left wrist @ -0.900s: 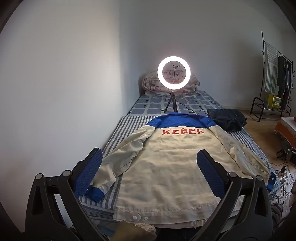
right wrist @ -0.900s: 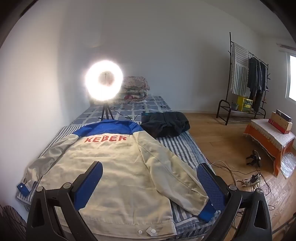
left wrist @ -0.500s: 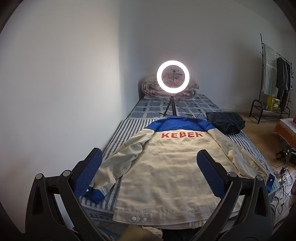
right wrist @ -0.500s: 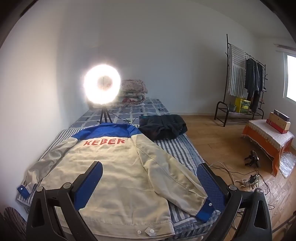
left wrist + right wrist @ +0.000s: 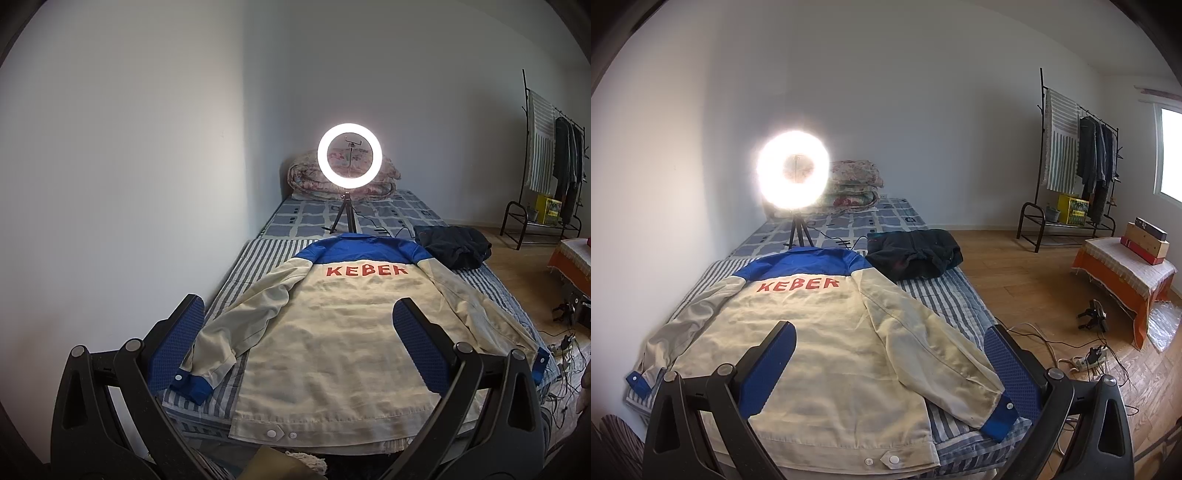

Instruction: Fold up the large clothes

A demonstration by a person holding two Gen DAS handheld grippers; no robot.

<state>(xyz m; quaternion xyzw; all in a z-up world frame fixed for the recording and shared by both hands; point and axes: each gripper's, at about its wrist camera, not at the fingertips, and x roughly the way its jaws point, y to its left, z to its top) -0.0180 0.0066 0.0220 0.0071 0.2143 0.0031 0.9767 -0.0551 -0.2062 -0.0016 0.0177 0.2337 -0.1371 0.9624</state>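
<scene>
Both the left gripper (image 5: 297, 347) and right gripper (image 5: 890, 354) are hovering with jaws spread wide, pinching nothing. Beneath them the cream-and-blue cloth jacket (image 5: 343, 332) is lying back-up, apparently flat, sleeves splayed, on the striped bed (image 5: 945, 291).

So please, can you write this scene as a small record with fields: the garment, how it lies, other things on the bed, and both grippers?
garment: cream jacket with blue yoke and cuffs, red letters KEBER on the back
lay: flat on the bed, back up, both sleeves spread out, unfolded
near collar: lit ring light on a small tripod
beside it: dark garment, bunched
far end: folded quilt
left gripper: open, empty, above the jacket
right gripper: open, empty, above the jacket
</scene>
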